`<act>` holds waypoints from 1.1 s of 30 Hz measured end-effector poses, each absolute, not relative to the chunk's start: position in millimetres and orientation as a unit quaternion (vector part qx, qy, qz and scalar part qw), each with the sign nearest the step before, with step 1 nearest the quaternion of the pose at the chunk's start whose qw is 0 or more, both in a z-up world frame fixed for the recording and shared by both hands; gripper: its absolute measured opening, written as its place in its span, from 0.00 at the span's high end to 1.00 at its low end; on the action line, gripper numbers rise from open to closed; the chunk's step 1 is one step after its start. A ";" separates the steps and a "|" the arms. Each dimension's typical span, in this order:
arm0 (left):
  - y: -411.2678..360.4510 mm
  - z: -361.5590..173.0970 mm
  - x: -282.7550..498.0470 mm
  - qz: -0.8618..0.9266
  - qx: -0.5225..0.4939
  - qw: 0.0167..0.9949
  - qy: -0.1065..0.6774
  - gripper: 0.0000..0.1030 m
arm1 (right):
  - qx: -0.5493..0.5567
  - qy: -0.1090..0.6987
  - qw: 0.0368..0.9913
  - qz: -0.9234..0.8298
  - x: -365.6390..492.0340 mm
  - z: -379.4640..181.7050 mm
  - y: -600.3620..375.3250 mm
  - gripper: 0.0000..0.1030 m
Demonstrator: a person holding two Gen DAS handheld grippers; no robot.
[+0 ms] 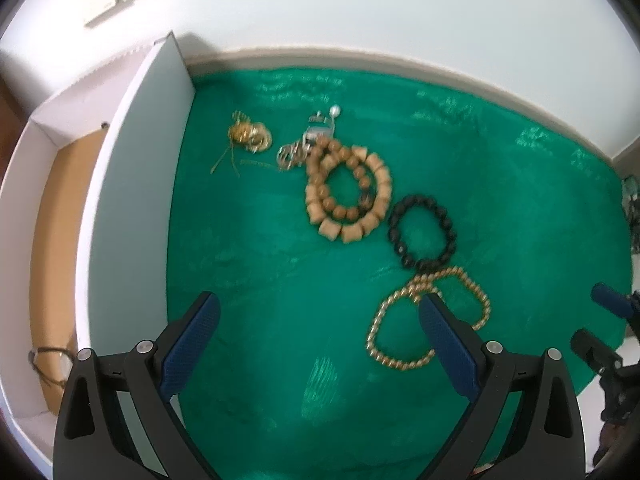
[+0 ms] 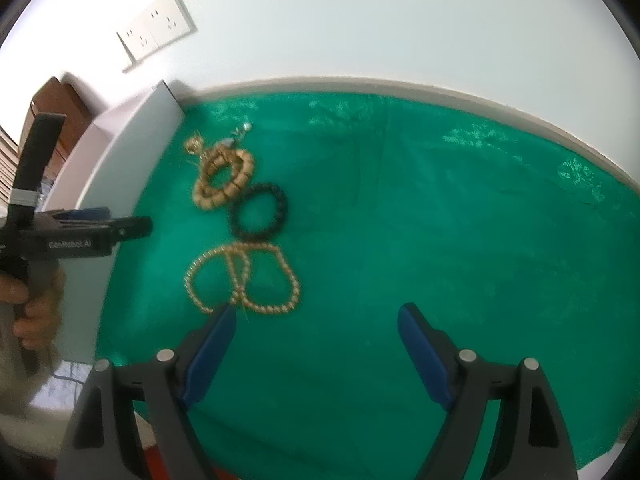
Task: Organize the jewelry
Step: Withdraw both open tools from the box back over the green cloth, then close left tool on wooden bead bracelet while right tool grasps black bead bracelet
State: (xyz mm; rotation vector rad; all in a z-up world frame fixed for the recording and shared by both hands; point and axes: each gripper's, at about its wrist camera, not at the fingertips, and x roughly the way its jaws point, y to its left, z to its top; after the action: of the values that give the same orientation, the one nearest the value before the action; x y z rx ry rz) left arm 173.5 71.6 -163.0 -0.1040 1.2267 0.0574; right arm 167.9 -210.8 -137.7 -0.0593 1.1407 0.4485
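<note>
Jewelry lies in a line on a green cloth (image 1: 280, 280). A gold chain tangle (image 1: 250, 138) is farthest, then a silver clip piece (image 1: 310, 140), two wooden bead bracelets (image 1: 346, 192), a black bead bracelet (image 1: 422, 232) and a gold bead necklace (image 1: 430, 316). My left gripper (image 1: 320, 304) hangs open above the cloth, its right finger over the necklace's loop. My right gripper (image 2: 316, 316) is open too, nothing between its fingers, with the gold necklace (image 2: 244, 280) just beyond its left fingertip. The black bracelet (image 2: 260, 212) and wooden bracelets (image 2: 224, 180) lie farther off.
A white box (image 1: 132, 184) with a tan floor stands along the cloth's left edge; a thin cord item (image 1: 50, 364) lies inside. A hand (image 2: 28, 300) holds the left gripper's handle. A wall with sockets (image 2: 156, 28) is behind. Dark objects (image 1: 632, 208) sit past the cloth's right edge.
</note>
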 end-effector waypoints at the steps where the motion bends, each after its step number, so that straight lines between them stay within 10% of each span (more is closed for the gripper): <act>1: 72.5 -161.4 175.5 0.025 -0.051 0.819 0.571 0.03 | -0.027 0.534 0.818 0.212 168.3 -137.1 -210.1 0.18; 12: 98.1 -178.9 228.4 0.023 -0.080 0.836 0.543 0.05 | -0.018 0.554 0.806 0.208 169.2 -152.7 -214.0 0.18; 19: 90.0 -226.7 283.7 0.038 -0.057 0.808 0.585 0.44 | -0.018 0.558 0.803 0.210 169.0 -156.1 -210.8 0.18; 23: 87.5 -239.7 293.5 0.018 -0.070 0.801 0.594 0.84 | -0.016 0.558 0.803 0.206 169.5 -157.3 -212.3 0.18; 33: 81.7 -219.1 285.7 0.016 -0.070 0.813 0.578 0.85 | -0.013 0.558 0.806 0.197 173.2 -154.8 -218.9 0.18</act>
State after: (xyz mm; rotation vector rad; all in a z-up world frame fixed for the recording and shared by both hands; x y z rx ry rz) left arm 285.7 81.7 -219.1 -0.1485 1.2333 0.0344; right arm 173.2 -218.9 -154.8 -0.0276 1.1936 0.4205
